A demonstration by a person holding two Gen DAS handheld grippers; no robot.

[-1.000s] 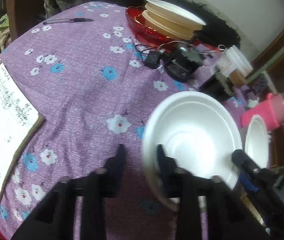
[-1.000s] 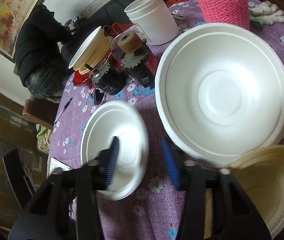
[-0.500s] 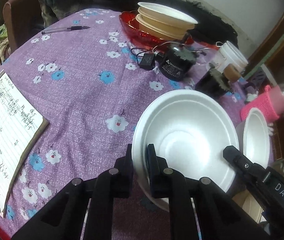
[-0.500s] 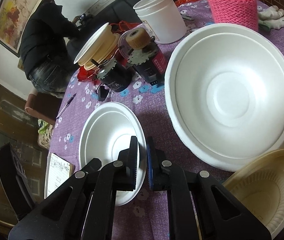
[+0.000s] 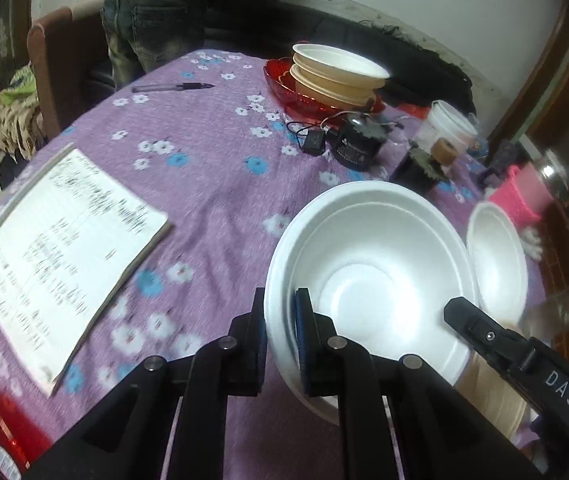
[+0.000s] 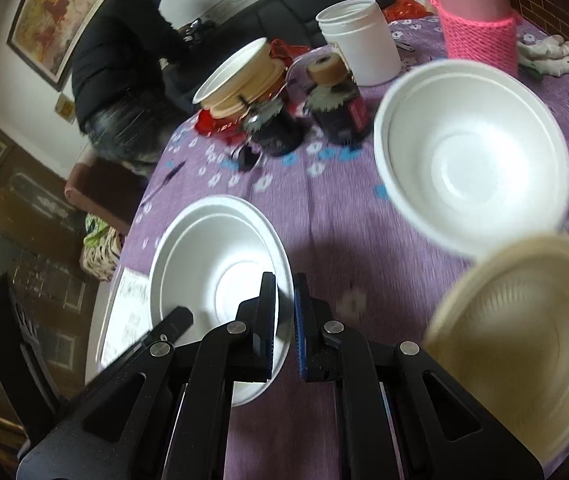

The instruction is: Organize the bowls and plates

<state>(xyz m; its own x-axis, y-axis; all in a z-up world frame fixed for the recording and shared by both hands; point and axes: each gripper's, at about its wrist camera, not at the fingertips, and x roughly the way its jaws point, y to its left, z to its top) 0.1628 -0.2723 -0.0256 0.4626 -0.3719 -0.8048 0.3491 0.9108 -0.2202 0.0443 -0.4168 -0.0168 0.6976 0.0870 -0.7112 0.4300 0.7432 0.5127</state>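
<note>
My left gripper is shut on the left rim of a white foam bowl and holds it above the purple floral tablecloth. My right gripper is shut on the opposite rim of the same bowl; its finger shows in the left wrist view. A second white foam bowl sits to the right, also in the left wrist view. A cream ribbed bowl lies near right. A stack of bowls rests on a red plate at the far side.
An open notebook lies at the left. A pen, black adapters, a white jar, a pink knit-sleeved jar and a white glove are on the table. A person stands beyond the far edge.
Both grippers closed on the white bowl's rims, the left from open a second ago. The bowl has lifted and both views have pulled back from the table.
</note>
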